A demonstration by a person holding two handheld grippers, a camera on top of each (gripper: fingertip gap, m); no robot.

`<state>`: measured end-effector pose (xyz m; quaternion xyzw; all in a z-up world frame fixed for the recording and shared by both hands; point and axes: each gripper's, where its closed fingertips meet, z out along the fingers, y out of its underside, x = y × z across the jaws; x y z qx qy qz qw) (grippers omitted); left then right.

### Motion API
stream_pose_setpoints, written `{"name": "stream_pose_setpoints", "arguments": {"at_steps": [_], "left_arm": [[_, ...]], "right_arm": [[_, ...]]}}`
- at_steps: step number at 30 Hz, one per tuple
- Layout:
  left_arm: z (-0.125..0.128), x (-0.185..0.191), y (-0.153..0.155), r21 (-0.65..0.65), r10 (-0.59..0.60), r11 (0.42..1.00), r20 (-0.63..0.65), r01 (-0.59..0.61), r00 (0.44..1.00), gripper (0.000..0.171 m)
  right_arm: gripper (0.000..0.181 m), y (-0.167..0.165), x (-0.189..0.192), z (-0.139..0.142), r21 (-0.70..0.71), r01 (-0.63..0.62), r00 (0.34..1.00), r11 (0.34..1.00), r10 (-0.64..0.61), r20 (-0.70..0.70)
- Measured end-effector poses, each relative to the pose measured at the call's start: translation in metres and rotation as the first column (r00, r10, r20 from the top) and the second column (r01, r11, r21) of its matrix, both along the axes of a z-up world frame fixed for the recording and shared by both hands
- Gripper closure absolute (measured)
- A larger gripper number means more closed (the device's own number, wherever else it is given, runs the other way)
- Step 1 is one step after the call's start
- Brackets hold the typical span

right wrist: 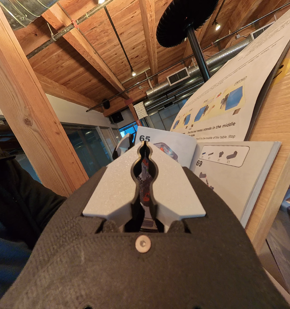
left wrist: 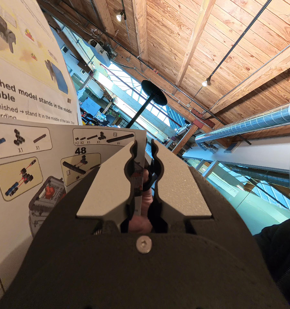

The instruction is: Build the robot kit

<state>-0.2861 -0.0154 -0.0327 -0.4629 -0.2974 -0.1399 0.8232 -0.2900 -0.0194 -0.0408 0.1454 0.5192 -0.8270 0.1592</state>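
Note:
An open instruction booklet (right wrist: 233, 175) leans upright against a wooden board (right wrist: 274, 150). My right gripper (right wrist: 145, 142) is shut with its tips together on a printed page (right wrist: 145, 180) of the booklet, which shows through the gaps between the fingers. A lifted, curved page (right wrist: 166, 142) stands just behind it. My left gripper (left wrist: 144, 142) is open by a narrow gap, with the free edge of a booklet page (left wrist: 40, 167) standing between its jaws, against the left finger. It also shows in the right wrist view (right wrist: 124, 143), just behind the right gripper. Both point upward.
A large printed sheet (right wrist: 224, 100) curves up behind the booklet, also in the left wrist view (left wrist: 23, 75), held by a yellow clip (right wrist: 283, 68). A wooden post (right wrist: 32, 117) stands left. A black lamp on a pole (right wrist: 196, 50) rises behind. A person's dark sleeve (right wrist: 15, 192) is at left. The tips of both grippers are at nearly the same place.

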Motion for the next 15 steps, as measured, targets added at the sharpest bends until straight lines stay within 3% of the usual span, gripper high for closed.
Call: {"name": "stream_pose_setpoints", "arguments": {"at_steps": [15], "left_arm": [[-0.0016, -0.0033, -0.003, -0.1, 0.173, 0.979, -0.048, -0.177, 0.984, 0.163]], "right_arm": [[0.181, -0.0059, 0.0017, -0.0004, 0.023, 0.013, 1.0, 1.0, -0.012, -0.023]]}}
